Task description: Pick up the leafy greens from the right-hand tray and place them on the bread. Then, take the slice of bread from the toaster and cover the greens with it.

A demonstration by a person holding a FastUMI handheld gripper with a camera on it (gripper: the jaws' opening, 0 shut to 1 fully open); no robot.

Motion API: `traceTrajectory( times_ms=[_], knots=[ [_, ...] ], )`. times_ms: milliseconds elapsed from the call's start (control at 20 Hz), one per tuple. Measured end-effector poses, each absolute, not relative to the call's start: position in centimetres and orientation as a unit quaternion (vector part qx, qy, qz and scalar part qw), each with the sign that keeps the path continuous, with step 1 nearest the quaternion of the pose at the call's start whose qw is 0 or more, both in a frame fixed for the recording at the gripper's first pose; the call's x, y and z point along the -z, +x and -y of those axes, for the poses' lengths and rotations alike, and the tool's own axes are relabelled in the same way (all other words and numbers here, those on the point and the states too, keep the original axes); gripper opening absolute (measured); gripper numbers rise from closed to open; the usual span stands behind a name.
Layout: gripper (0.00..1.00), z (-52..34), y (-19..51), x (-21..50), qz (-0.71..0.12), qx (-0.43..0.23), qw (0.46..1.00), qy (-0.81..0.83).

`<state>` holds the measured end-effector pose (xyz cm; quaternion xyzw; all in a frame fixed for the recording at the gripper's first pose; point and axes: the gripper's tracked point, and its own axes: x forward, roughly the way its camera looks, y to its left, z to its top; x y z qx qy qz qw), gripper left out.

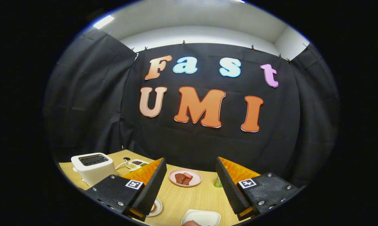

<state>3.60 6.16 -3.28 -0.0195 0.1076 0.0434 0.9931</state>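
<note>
My gripper [190, 160] is open and held above a light wooden table [189, 197], with nothing between its fingers. A white toaster [93, 168] stands to the left of the left finger; its top slots look dark and I cannot tell whether bread sits in them. A small white plate [156, 207] with a brownish piece on it pokes out from under the left finger. Near me lies a white tray [204, 216]; what it holds is hidden. A small green thing [218, 182] shows just beside the right finger, too cut off to identify.
A pink plate [185, 177] with pieces of meat and a sausage lies on the table beyond the fingers. A small divided dish [138, 163] with dark and green bits sits behind the toaster, next to a white cable [121, 164]. Black cloth walls close the back.
</note>
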Motion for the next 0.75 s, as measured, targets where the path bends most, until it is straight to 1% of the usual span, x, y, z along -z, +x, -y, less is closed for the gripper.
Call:
traceTrajectory(
  times_ms=[550,750],
  knots=[
    [0.97,-7.7,1.0,0.8,-0.058,-0.071,0.996,0.020],
    [0.97,-7.4,0.8,0.5,-0.036,-0.055,0.998,0.002]
  ],
)
